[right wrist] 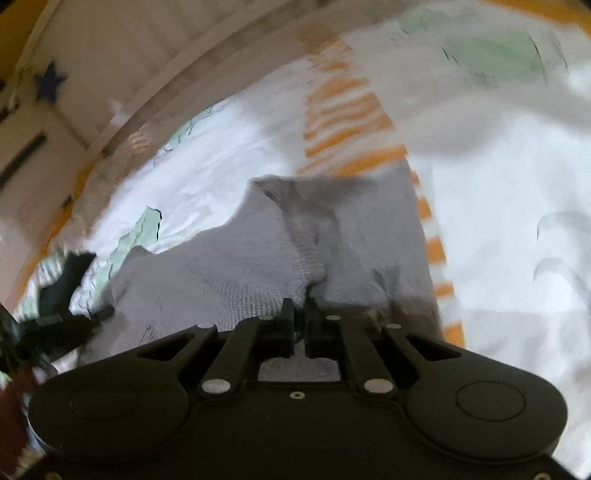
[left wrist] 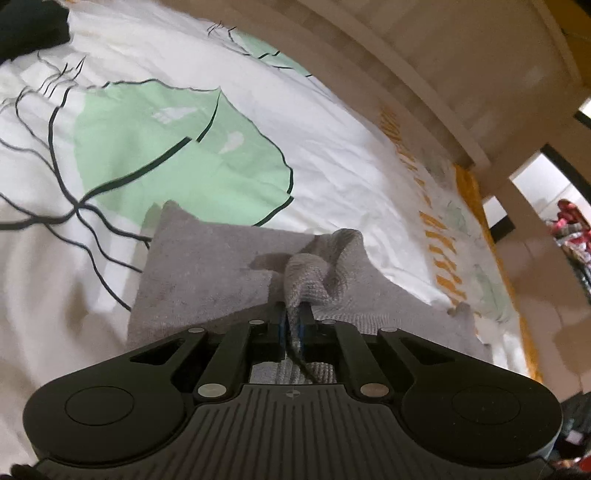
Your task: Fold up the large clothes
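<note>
A grey knitted garment (left wrist: 207, 273) lies on a white bed sheet with green leaf prints (left wrist: 177, 147). My left gripper (left wrist: 293, 314) is shut on a bunched fold of the grey garment, which rises in a ridge just ahead of the fingers. In the right wrist view the same grey garment (right wrist: 229, 273) spreads ahead and left. My right gripper (right wrist: 302, 306) is shut on another pinched fold of it. The right wrist view is blurred by motion.
An orange-striped border of the sheet (left wrist: 443, 251) runs along the bed's far edge beside a pale wooden bed frame (left wrist: 424, 74). A dark cloth (left wrist: 33, 26) lies at the top left. The other gripper's dark body (right wrist: 55, 317) shows at the left of the right wrist view.
</note>
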Motion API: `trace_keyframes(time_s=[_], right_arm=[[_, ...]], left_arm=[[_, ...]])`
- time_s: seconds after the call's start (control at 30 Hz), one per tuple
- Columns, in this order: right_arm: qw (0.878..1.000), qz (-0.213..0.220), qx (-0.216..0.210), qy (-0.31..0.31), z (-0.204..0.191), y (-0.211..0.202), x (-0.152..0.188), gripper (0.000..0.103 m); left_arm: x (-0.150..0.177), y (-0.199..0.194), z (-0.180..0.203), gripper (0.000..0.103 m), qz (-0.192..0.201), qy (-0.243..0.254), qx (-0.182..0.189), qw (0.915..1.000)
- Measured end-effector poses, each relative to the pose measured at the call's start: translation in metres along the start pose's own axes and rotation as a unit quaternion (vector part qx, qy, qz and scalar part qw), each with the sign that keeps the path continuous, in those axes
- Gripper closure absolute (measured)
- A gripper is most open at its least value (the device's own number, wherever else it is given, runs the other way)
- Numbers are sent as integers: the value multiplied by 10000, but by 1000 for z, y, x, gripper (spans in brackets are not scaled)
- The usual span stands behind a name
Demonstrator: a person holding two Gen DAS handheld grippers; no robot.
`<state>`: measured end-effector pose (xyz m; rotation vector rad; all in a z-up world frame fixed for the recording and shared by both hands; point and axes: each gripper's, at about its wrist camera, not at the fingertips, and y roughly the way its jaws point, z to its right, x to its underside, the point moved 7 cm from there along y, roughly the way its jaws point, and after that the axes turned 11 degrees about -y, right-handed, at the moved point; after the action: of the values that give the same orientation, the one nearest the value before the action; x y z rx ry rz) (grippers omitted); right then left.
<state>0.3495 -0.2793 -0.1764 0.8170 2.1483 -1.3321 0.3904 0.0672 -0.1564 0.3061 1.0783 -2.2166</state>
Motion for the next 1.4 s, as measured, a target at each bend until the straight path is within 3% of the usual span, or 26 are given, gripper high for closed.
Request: trace_keyframes(time_s=[0.1,0.2,0.27,0.4,0.63,0.83,0.97,1.2,1.4], right_arm=[[9998,-1,105,-175,-6,-5,-6,87],[9997,11,180,-192,-10,-9,-8,64],[9998,20,178,-127,-11,-13,-7,50],[9990,126,318,-294,-21,-22,-11,36],[9980,320,344,-421,-32,-33,-17,29],[9988,237,303,-313,-29,-30,-14,28],[9988,245,302,-311,-27,-32,-14,28],[9986,270,333,-324,-25,-35,-15,28],[9945,15,413,-959,-45,-23,-4,28]], left_arm=[[-3,-9,6,91,96,275,-217,9993],[-1,-23,10,74,250,485,-526,9971],[3,-34,17,71,356,681,-730,9944],[18,-56,43,57,487,931,-545,9930],[70,-50,95,52,96,1724,-122,9849],[106,-18,93,52,-395,2311,-451,9711],[122,-6,91,50,-357,3050,-699,9491],[122,-10,90,47,-329,2878,-716,9544],[128,-15,94,43,-373,2779,-743,9570]])
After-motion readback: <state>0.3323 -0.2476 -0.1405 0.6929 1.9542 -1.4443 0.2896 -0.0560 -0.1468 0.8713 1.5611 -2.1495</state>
